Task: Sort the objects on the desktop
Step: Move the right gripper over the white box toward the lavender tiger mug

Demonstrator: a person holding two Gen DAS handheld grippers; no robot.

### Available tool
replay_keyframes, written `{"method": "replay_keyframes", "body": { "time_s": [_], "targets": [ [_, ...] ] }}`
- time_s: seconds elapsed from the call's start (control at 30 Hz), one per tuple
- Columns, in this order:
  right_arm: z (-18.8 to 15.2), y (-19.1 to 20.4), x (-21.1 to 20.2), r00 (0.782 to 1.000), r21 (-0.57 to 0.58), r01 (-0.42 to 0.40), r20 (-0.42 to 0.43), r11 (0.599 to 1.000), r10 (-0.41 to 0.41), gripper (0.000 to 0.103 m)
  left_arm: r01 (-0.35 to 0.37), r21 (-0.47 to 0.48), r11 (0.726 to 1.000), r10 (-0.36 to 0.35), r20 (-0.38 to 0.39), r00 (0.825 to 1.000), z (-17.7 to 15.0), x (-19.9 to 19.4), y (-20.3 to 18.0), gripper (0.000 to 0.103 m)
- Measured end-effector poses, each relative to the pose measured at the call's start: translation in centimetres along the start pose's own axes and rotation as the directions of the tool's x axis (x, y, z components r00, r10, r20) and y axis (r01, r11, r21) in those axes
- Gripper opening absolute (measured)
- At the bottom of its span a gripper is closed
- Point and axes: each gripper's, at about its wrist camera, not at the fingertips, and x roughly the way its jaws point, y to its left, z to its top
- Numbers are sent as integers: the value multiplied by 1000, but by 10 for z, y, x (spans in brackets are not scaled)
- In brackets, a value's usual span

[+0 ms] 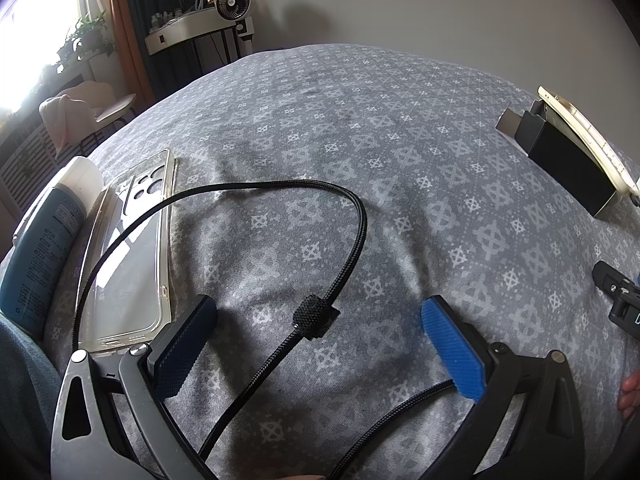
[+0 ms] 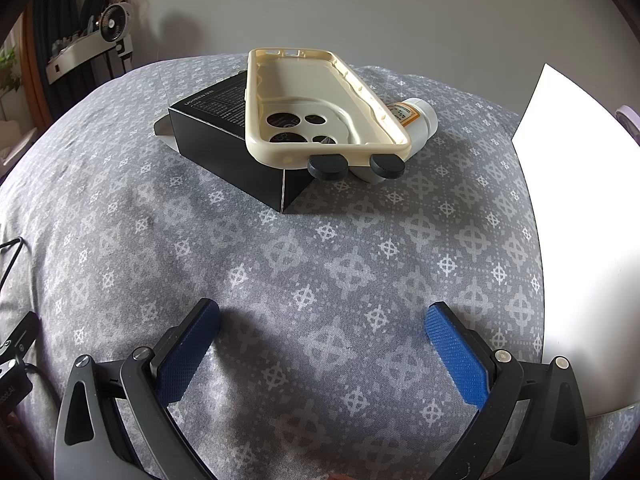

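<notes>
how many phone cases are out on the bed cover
2. A clear phone case lies flat beside the blue tube, under the black cable. A cream phone case rests propped on the black box.

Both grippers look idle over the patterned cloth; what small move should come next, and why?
Probably lower the open left gripper onto the black braided cable and close. The cable already lies loose between its blue pads, whereas the open right gripper has only grey patterned cloth beneath it.
</notes>
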Motion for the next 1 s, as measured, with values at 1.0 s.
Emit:
{"method": "replay_keyframes", "body": {
  "time_s": [1.0],
  "targets": [
    [70,-287,-129,1000,534,-18,-5,845,24,103,276,-43,960,-273,56,960,7,-88,23,103]
  ]
}}
